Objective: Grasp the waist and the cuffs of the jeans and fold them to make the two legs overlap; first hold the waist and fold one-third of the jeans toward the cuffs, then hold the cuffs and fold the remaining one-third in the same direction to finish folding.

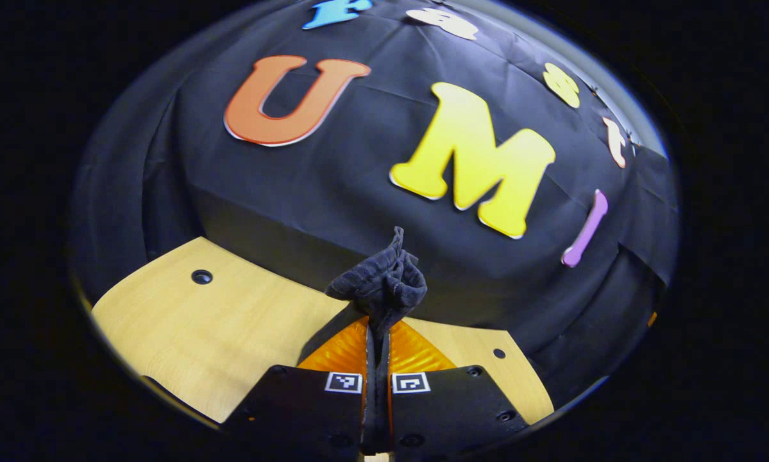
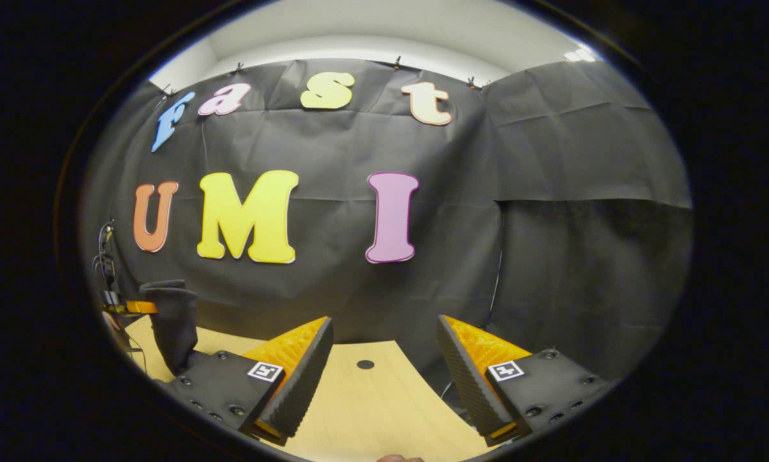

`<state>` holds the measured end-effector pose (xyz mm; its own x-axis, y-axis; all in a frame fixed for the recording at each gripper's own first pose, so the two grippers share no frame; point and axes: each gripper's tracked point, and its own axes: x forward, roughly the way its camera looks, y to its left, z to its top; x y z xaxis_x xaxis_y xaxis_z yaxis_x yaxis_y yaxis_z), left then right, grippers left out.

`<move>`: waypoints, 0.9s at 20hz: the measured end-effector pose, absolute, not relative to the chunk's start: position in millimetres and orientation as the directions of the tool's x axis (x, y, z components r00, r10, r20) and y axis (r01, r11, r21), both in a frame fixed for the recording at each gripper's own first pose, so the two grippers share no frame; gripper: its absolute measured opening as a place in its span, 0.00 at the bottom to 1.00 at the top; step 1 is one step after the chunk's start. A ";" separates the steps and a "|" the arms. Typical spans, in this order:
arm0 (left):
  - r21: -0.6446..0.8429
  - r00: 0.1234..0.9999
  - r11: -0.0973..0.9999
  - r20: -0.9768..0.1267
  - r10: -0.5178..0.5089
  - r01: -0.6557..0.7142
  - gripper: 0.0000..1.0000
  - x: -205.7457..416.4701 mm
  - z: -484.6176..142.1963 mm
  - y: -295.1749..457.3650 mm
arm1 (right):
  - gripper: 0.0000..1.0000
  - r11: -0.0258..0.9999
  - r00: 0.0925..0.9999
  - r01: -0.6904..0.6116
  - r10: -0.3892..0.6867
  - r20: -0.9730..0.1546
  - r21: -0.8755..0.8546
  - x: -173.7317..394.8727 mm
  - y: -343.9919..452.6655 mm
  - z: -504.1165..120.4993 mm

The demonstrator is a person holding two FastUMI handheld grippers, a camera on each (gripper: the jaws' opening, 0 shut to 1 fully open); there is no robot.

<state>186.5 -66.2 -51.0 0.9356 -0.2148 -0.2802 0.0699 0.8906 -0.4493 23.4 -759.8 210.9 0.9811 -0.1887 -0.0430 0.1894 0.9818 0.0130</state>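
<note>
Early step, I'd judge: my left claw (image 1: 376, 333) is clamped on a bunched bit of the jeans (image 1: 381, 282), lifted above the surface (image 1: 217, 333); waist or cuff, can't tell. My right claw (image 2: 384, 359) is spread apart, nothing held, over the surface. Next needs the right claw on the jeans' other end. Count: 1 jeans, 2 claws.

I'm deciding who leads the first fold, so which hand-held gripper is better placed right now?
Left. The left hand-held gripper is already shut on a bunch of the jeans, while the right hand-held gripper hangs open above the table.

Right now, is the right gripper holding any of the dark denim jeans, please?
No, the right gripper stands open with only wooden table between its fingers.
</note>
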 end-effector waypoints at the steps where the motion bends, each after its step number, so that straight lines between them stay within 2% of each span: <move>1: -0.427 0.932 0.900 -0.285 -0.226 0.087 0.03 186.1 -55.3 -81.1 | 0.99 0.981 0.980 0.193 -0.192 -0.042 0.019 21.9 -765.7 210.6; 6: -0.372 0.895 0.917 -0.349 -0.279 0.141 0.03 178.1 -87.6 -150.3 | 0.99 0.977 0.975 0.214 -0.214 -0.050 -0.007 7.6 -790.4 205.7; 12: -0.359 0.846 0.920 -0.432 -0.311 0.155 0.03 179.9 -146.8 -199.3 | 0.98 0.958 0.956 0.287 -0.287 -0.055 -0.015 -14.1 -831.7 207.9; 18: -0.323 0.789 0.938 -0.542 -0.290 0.123 0.03 161.9 -217.6 -226.8 | 0.98 0.943 0.941 0.330 -0.333 -0.067 -0.041 -31.6 -848.7 205.6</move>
